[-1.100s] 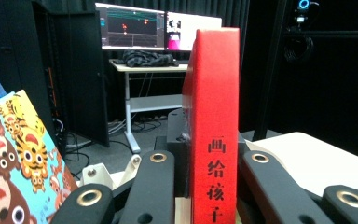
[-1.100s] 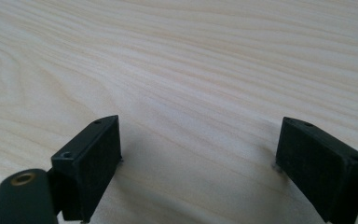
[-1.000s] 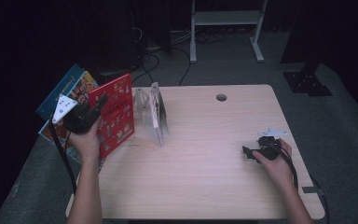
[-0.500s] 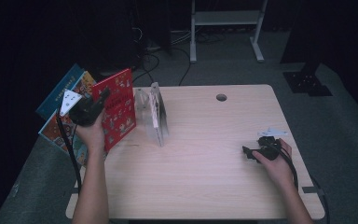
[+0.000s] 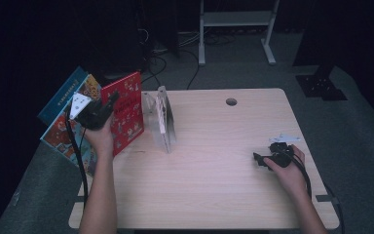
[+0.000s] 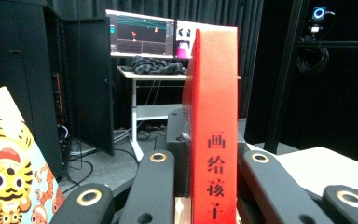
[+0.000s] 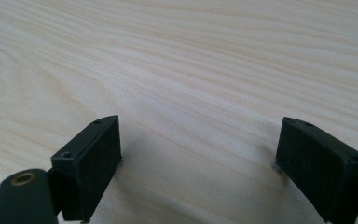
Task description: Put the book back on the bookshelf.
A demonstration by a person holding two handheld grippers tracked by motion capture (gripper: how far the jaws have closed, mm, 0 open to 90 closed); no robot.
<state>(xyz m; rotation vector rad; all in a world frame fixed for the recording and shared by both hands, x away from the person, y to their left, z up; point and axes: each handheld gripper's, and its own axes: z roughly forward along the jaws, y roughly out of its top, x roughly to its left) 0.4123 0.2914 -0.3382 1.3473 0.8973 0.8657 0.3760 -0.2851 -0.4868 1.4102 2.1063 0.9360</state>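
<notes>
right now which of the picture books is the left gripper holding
The red picture book, clamped upright by its spine in the left gripper. The blue-edged tiger picture book leans behind it, untouched.

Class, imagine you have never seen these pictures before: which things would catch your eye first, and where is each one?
The bright red hardcover picture book stands out first, held upright at the table's left edge with the left gripper shut on it. Just right of it stands a clear plastic bookstand on the pale wooden table. Left of the red book, off the table's edge, colourful tiger-patterned picture books lean at a tilt.
</notes>
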